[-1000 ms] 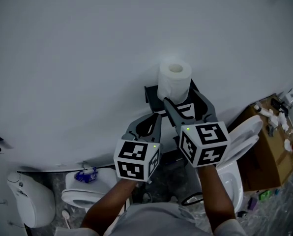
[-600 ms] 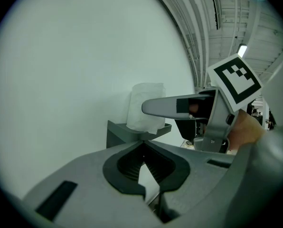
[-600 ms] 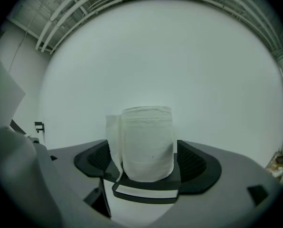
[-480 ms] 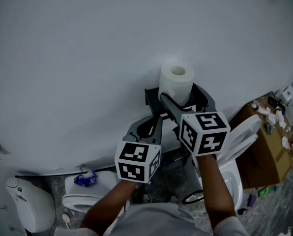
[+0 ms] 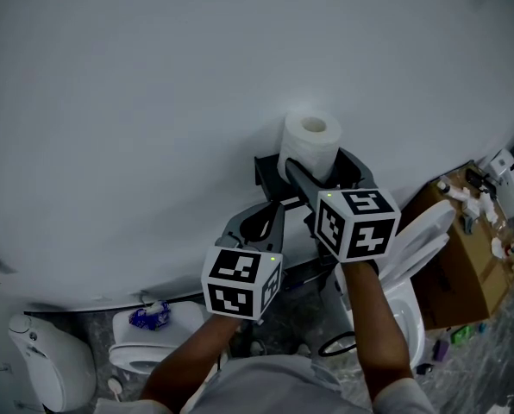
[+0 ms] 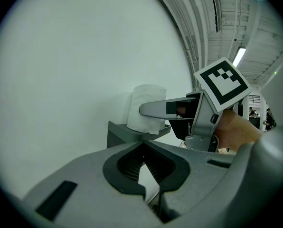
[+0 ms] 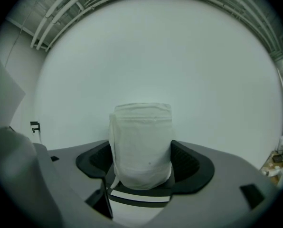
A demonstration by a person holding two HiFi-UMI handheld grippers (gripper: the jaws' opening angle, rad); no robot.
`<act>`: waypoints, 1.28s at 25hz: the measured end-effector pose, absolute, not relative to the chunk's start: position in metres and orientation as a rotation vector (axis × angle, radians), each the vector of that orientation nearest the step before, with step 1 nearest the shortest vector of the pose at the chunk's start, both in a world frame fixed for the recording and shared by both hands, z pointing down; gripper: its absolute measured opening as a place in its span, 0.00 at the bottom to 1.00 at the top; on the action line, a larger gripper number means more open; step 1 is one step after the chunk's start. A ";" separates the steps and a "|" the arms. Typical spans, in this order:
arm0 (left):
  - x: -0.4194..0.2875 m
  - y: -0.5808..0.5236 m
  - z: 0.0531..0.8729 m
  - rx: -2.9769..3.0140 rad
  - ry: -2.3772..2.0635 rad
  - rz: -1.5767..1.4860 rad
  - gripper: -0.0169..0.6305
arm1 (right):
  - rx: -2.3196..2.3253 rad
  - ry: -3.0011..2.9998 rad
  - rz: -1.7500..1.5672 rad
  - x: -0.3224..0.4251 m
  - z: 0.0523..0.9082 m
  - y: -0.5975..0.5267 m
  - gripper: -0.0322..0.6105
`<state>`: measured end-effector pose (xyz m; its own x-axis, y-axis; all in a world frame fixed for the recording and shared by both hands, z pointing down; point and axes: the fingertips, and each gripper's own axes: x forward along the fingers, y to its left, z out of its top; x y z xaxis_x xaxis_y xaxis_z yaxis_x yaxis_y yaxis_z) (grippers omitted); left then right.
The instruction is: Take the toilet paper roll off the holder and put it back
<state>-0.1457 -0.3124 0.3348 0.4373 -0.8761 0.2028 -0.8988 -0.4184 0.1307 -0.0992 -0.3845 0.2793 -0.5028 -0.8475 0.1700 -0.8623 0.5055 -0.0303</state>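
R gripper (image 5: 323,173) nudged fwd, jaws closing round soft cylindrical roll (image 5: 311,141), prob. untouched.

Wall (image 5: 153,102) right behind toilet paper roll (image 5: 310,142), holder (image 5: 266,171) beneath, open space above

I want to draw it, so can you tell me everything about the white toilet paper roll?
The white toilet paper roll is a plump, soft-looking cylinder with a hollow core showing on top. It stands upright on its end on the dark grey wall holder, close to the white wall. A loose end hangs along one side. It stands between the wide-open jaws of the right gripper, which have just been closing slightly. No squeeze shows.
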 end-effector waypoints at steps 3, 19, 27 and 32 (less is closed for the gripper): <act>-0.147 -0.311 0.336 2.470 -1.554 0.156 0.03 | 1.494 -2.596 0.149 -0.100 0.279 -0.383 0.62; -0.142 -0.305 0.331 2.475 -1.558 0.149 0.03 | 1.511 -2.621 0.127 -0.089 0.264 -0.368 0.62; -0.125 -0.302 0.327 2.491 -1.545 0.139 0.03 | 1.519 -2.634 0.094 -0.070 0.255 -0.348 0.62; -0.110 -0.301 0.324 2.510 -1.533 0.133 0.03 | 1.533 -2.642 0.077 -0.054 0.253 -0.334 0.62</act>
<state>-0.1099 -0.3005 0.3237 0.4592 -0.8702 0.1785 -0.8879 -0.4438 0.1207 -0.0545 -0.3340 0.2530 -0.4936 -0.8639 0.0998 -0.8683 0.4961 0.0001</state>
